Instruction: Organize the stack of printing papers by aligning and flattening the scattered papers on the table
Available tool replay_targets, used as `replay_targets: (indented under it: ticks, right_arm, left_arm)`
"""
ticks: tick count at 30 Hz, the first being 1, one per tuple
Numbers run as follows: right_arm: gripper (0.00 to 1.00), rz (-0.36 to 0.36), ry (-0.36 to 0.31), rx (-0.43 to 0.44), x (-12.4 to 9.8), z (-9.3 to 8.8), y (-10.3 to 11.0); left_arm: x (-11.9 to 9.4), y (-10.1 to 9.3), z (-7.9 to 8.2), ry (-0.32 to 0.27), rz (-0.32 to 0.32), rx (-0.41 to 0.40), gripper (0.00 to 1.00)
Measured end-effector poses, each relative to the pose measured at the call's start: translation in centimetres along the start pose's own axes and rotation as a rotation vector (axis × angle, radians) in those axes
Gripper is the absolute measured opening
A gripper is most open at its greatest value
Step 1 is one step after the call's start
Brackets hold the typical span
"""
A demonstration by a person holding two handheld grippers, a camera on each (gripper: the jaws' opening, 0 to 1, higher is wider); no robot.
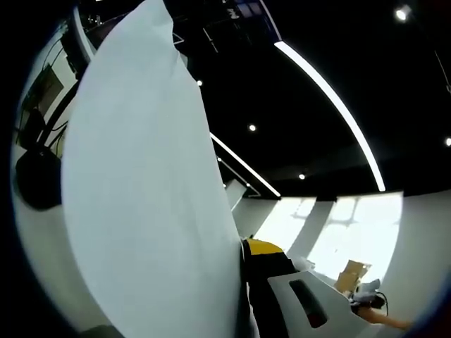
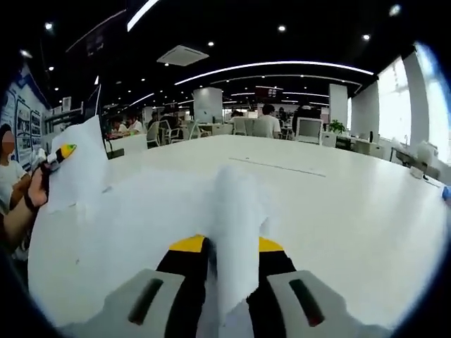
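Gripping thin white paper sheets [image 2: 236, 232] above the white counter [image 2: 352, 211], right gripper [image 2: 225, 257] fingers [image 2: 271, 264] clamp; left gripper [image 1: 243, 282] fingers pinch them too.

My big white table [image 2: 338, 211] stretches ahead in the right gripper view; loose white papers [image 2: 141, 211] lie spread over its near part (edges blur into the tabletop)

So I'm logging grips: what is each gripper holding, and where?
Both hold the paper: right gripper pinches its raised near edge; left gripper grips the far corner.
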State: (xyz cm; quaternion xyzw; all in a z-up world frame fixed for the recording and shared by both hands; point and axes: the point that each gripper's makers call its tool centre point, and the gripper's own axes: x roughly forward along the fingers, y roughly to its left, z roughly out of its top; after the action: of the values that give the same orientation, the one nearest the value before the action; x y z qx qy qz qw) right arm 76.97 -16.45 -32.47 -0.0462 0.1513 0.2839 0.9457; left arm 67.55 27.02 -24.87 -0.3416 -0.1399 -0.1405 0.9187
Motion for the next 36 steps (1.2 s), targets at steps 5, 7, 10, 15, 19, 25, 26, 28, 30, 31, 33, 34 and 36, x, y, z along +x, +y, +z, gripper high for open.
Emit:
replay_targets:
  ticks: [5, 7, 10, 15, 19, 25, 26, 28, 30, 31, 33, 34, 36]
  right_arm:
    - [0.1, -0.017, -0.031, -0.019, -0.3, 0.7, -0.2]
    - [0.1, -0.025, -0.032, -0.031, -0.3, 0.8, -0.3]
    - [0.1, -0.057, -0.056, -0.072, -0.6, 1.3, -0.7]
    - [0.1, -0.091, -0.092, -0.092, -1.1, 2.0, -1.0]
    - [0.1, -0.113, -0.152, -0.065, -1.9, 3.1, -1.4]
    - [0.08, -0.112, -0.239, 0.02, -2.9, 4.5, -1.6]
    - [0.07, -0.099, -0.264, 0.044, -3.2, 4.9, -1.5]
    - [0.06, -0.08, -0.295, 0.08, -3.5, 5.5, -1.7]
    - [0.03, -0.073, -0.308, 0.093, -3.7, 5.6, -1.6]
    - [0.01, -0.07, -0.314, 0.099, -3.8, 5.7, -1.6]
    - [0.0, -0.064, -0.325, 0.112, -4.0, 5.8, -1.4]
    - [0.0, -0.063, -0.329, 0.117, -4.1, 5.9, -1.4]
    - [0.0, -0.06, -0.344, 0.126, -4.4, 6.1, -1.2]
  left_arm:
    - [0.0, 0.1, 0.0, 0.001, 0.0, 0.001, 0.07]
    - [0.0, 0.1, 0.0, 0.001, 0.0, 0.001, 0.07]
    - [0.0, 0.1, 0.0, 0.001, 0.0, 0.001, 0.07]
    - [0.1, 0.1, 0.1, 0.002, -0.001, 0.001, 0.07]
    - [0.1, 0.1, 0.1, 0.001, -0.001, 0.001, 0.07]
    - [0.1, 0.2, 0.1, 0.002, 0.0, 0.001, 0.07]
    - [0.1, 0.1, 0.1, 0.002, -0.001, 0.001, 0.07]
    - [0.1, 0.1, 0.0, 0.002, -0.001, 0.001, 0.07]
    - [0.1, 0.1, 0.0, 0.002, -0.001, 0.001, 0.07]
    - [0.1, 0.1, 0.0, 0.003, 0.0, 0.001, 0.07]
    - [0.1, 0.1, 0.0, 0.003, 0.0, 0.002, 0.07]
    - [0.1, 0.1, 0.0, 0.003, 0.0, 0.002, 0.07]
    - [0.0, 0.1, 0.0, 0.003, 0.0, 0.002, 0.07]
